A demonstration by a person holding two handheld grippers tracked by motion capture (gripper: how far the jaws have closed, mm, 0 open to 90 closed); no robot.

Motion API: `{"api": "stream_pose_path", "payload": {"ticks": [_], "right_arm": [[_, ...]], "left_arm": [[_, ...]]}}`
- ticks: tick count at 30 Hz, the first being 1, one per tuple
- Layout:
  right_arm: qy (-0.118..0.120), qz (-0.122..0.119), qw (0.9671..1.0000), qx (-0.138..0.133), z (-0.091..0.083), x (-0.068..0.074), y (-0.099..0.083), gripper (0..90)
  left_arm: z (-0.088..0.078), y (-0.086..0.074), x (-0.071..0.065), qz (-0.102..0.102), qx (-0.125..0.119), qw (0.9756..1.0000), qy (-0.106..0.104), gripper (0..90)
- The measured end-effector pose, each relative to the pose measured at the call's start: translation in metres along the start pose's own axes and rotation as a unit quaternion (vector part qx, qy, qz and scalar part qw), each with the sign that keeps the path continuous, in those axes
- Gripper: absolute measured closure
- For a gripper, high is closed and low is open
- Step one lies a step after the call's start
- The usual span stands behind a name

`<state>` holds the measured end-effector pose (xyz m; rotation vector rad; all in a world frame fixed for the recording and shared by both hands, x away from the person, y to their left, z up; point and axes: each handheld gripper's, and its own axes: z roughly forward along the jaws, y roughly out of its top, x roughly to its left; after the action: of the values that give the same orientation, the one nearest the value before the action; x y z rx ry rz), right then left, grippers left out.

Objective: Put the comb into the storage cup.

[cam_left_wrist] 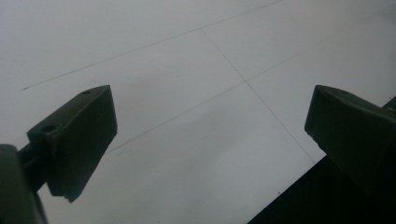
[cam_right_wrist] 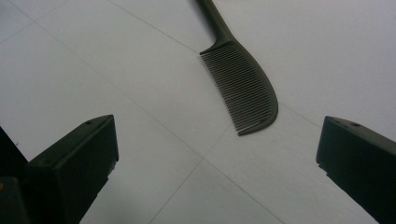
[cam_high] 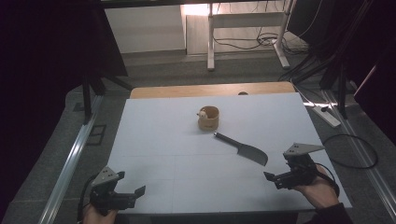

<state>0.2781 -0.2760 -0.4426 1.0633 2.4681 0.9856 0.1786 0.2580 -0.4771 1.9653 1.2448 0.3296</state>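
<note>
- Fingers (cam_right_wrist: 70, 163) of the right gripper (cam_high: 279, 177) stand wide apart with nothing between them, hovering low over the white worktop (cam_high: 177, 140) at its near right corner.
- Fingers (cam_left_wrist: 79, 140) of the left gripper (cam_high: 131, 192) are likewise spread wide and hold nothing, over the near left edge of the worktop.
- Each gripper is held in a hand: the right hand (cam_high: 317, 191) at the near right, the left hand (cam_high: 95, 215) at the bottom edge of the high view.
- A dark, flat plastic comb with a long thin handle (cam_high: 243, 147) lies on the worktop right of centre, just beyond the right gripper and apart from it; its handle points far and left, its toothed head near and right.
- In the right gripper view the comb (cam_right_wrist: 243, 88) lies ahead of the open fingers, its fine teeth facing the gripper.
- A small round tan cup of woven or wooden look (cam_high: 208, 117) stands upright near the middle of the worktop, just beyond the end of the comb's handle, with something small and pale at its left rim that is too small to identify.
</note>
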Motion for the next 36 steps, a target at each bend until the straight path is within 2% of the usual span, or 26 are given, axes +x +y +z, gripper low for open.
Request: {"api": "stream_pose_path", "payload": {"ticks": [21, 36], "right_arm": [[0.009, -0.019, 0.9997, 0.009, 0.016, -0.001, 0.016, 0.0], [0.027, -0.019, 0.9992, 0.02, 0.032, -0.002, 0.027, 0.0]], "left_arm": [[0.0, 0.0, 0.0, -0.001, -0.001, 1.0, 0.0, 3.3], [0.0, 0.0, 0.0, 0.001, 0.001, 1.0, 0.003, 3.3]]}}
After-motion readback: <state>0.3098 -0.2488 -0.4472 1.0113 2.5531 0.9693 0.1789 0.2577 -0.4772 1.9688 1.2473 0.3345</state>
